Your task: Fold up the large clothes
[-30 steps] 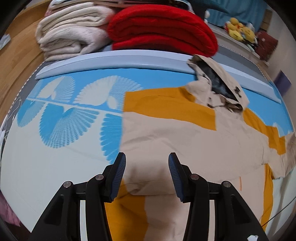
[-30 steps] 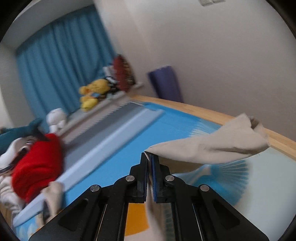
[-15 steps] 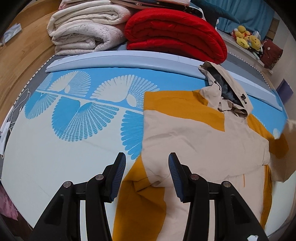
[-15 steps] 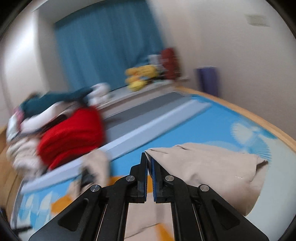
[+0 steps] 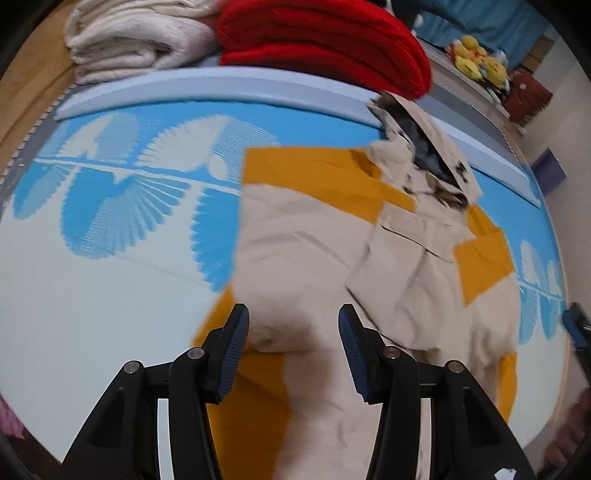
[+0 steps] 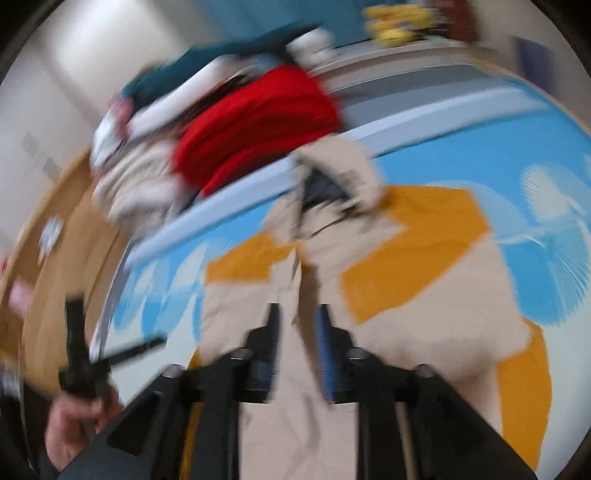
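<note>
Beige-and-orange jacket (image 5: pixel 332 258) lies lengthwise under us, hood far. Our left gripper (image 5: pixel 291 347) hangs open directly over it. Our right gripper (image 6: pixel 297 354), jaws parting and empty, hovers too.

Bed with blue-and-white fan-pattern sheet (image 5: pixel 110 229). Pale blue padded rail (image 5: pixel 221 83) along far edge. Blue curtain (image 5: pixel 491 18) behind. Plain white wall (image 6: pixel 74 55). Light brown wooden floor (image 5: pixel 22 96) beside bed.

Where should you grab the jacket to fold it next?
Probably the bottom hem of the jacket, coming from above on the near side. The sleeves are already folded in and the hood points away, so the hem can lift toward it.
</note>
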Motion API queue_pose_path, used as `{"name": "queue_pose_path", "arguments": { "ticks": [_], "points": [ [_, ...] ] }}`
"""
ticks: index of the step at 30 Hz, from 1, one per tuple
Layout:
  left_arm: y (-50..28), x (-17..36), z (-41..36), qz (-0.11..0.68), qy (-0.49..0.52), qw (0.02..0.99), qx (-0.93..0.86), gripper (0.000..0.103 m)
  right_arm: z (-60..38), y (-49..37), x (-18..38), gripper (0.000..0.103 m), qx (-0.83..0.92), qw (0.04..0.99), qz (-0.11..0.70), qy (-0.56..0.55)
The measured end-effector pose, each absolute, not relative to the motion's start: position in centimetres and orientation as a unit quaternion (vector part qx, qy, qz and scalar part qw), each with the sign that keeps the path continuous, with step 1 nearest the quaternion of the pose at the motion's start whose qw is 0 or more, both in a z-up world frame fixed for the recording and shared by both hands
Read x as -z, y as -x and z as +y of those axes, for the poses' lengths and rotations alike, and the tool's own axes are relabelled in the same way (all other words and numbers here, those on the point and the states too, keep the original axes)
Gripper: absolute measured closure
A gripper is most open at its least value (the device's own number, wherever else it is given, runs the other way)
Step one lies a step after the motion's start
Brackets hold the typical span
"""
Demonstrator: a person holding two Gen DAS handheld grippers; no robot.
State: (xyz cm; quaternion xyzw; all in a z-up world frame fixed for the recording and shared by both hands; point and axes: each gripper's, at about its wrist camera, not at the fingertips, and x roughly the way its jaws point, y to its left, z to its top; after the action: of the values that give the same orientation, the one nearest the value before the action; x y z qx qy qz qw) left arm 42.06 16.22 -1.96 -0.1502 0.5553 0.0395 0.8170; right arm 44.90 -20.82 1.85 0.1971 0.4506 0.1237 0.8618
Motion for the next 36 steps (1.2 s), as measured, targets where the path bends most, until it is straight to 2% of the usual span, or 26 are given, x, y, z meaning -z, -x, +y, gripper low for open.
{"name": "queue_pose_path", "arguments": {
  "ticks": [3, 7, 14, 20, 21, 22, 26, 28, 29, 32, 36],
  "points": [
    [-42.5, 2.8, 14.6, 0.568, 0.171, 0.805, -0.006, 0.057, -22.6, -46.4, 2.5, 0.063, -0.063, 0.823, 0.518, -0.224],
    [-43.0, 3.4, 12.5, 0.575, 0.148, 0.805, 0.009, 0.057, -21.1, -48.6, 7.8, 0.063, -0.103, 0.77, 0.575, -0.256],
    [-42.9, 2.7, 14.7, 0.567, 0.153, 0.809, -0.009, 0.056, -15.8, -51.8, 11.1, 0.062, -0.202, 0.742, 0.578, -0.273],
    [-42.7, 1.3, 20.5, 0.547, 0.198, 0.812, -0.05, 0.056, -12.0, -56.5, 13.2, 0.063, -0.178, 0.745, 0.596, -0.24],
    [-42.7, 1.0, 21.2, 0.544, 0.207, 0.812, -0.054, 0.056, -11.6, -56.8, 12.9, 0.085, -0.174, 0.753, 0.589, -0.237],
    [-42.6, 0.7, 22.0, 0.539, 0.216, 0.812, -0.057, 0.056, -11.3, -56.9, 11.8, 0.101, -0.168, 0.766, 0.575, -0.232],
    [-42.2, -0.6, 25.0, 0.521, 0.244, 0.815, -0.072, 0.056, -8.1, -53.0, 1.0, 0.101, -0.198, 0.868, 0.405, -0.209],
    [-42.0, -0.8, 26.0, 0.515, 0.254, 0.815, -0.078, 0.056, -5.2, -50.5, -2.3, 0.101, -0.272, 0.868, 0.362, -0.205],
    [-41.9, -0.8, 26.6, 0.514, 0.258, 0.814, -0.08, 0.056, -3.9, -49.8, -2.8, 0.095, -0.302, 0.859, 0.364, -0.195],
    [-41.8, -0.3, 27.6, 0.52, 0.268, 0.807, -0.083, 0.056, -0.4, -48.5, -2.4, 0.088, -0.346, 0.822, 0.437, -0.121],
    [-41.5, 0.0, 27.7, 0.528, 0.272, 0.801, -0.079, 0.056, -5.6, -47.6, -1.4, 0.08, -0.281, 0.817, 0.488, -0.126]
  ]
}}
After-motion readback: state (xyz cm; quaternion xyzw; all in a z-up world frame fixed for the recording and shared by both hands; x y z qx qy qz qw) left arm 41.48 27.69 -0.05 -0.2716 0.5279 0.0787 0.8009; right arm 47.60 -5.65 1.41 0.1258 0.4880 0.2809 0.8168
